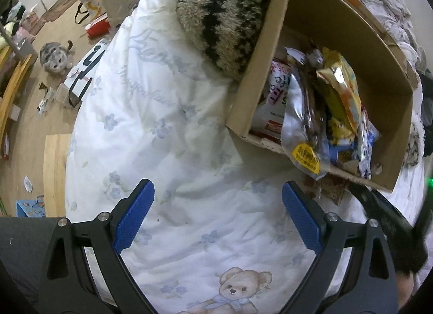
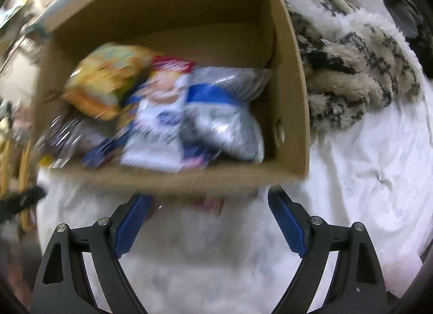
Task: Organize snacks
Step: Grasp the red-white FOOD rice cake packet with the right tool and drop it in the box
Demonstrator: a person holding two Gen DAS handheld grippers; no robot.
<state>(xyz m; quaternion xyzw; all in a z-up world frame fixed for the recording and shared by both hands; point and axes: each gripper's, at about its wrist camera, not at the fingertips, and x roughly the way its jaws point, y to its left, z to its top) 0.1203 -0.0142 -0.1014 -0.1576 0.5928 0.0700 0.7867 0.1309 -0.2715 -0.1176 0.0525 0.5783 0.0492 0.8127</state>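
Observation:
A brown cardboard box (image 1: 270, 43) lies on a white bedspread (image 1: 162, 138), holding several snack bags: a yellow bag (image 1: 341, 81), a clear bag with a yellow sticker (image 1: 300, 135) hanging over the rim, and a white pack with pink print (image 1: 276, 89). My left gripper (image 1: 217, 216) is open and empty over the bedspread, left of and below the box. In the blurred right wrist view the box (image 2: 292, 92) holds a yellow bag (image 2: 105, 78) and silver-blue bags (image 2: 216, 113). My right gripper (image 2: 209, 222) is open and empty just before the box's near wall. A reddish packet (image 2: 209, 204) lies under that wall.
A furry striped blanket (image 1: 224, 16) lies behind the box and also to its right (image 2: 351, 65). A grey cat (image 1: 55, 56) sits on the wooden floor among bags and litter (image 1: 81, 78). The bed's left edge drops to the floor. The right gripper's black body (image 1: 389, 222) shows at right.

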